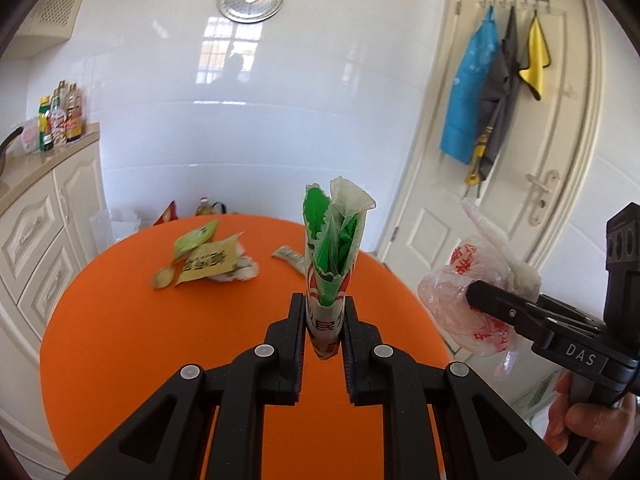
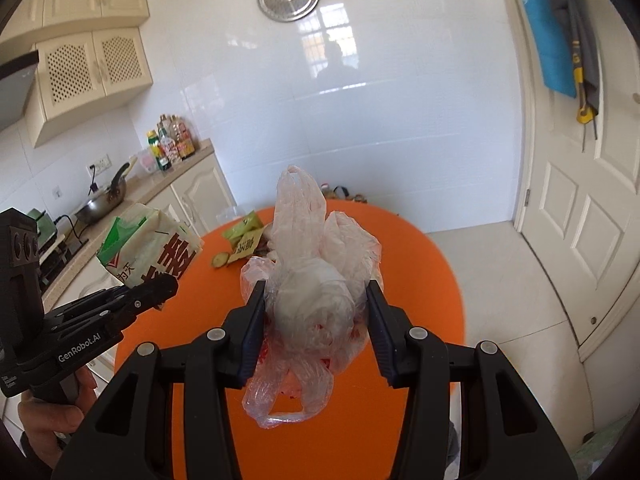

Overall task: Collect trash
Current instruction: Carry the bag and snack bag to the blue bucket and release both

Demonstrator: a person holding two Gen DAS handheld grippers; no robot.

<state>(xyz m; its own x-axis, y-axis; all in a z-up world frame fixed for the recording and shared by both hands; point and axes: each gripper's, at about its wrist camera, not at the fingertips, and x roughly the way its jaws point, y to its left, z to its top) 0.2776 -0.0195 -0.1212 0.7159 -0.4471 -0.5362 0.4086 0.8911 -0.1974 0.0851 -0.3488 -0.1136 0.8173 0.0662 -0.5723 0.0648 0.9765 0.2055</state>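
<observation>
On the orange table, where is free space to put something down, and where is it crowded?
The orange table is bare along its near and left side. The far middle is crowded: the yellow-green wrappers and a torn scrap lie there.

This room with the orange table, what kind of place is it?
Most likely a home kitchen. A wok sits on a stove by the countertop, sauce bottles stand at its end, cream cabinets hang above, and aprons hang on the door.

green and white wrapper [image 1: 326,264]: folded, held upright above the orange table | clear plastic bag [image 2: 312,284] with red print: crumpled, held up in the air | yellow-green wrappers [image 1: 200,256]: torn, left lying flat on the table
</observation>
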